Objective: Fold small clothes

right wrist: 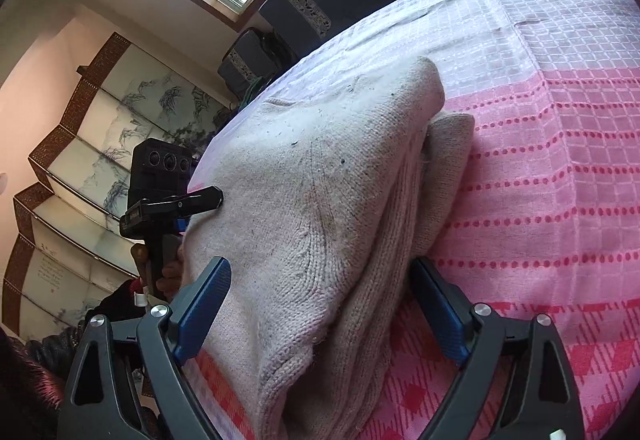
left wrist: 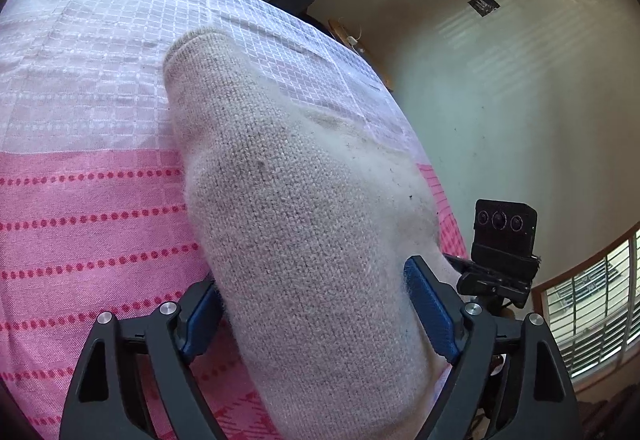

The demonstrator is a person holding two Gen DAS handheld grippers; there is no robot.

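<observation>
One beige sweater [right wrist: 320, 175] lies on the pink bedspread [right wrist: 560, 199], partly folded; left gripper [left wrist: 316, 312] and right gripper [right wrist: 320, 316] straddle it, claws apart; further folds seemingly remain.

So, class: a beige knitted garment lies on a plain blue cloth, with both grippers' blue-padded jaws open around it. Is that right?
Not quite. The cloth is not plain blue: it is pink with red dotted stripes, with a pale checked part further off, as both wrist views show. The rest stands: the beige knitted garment lies on it, and the left gripper and right gripper are open around it.
</observation>
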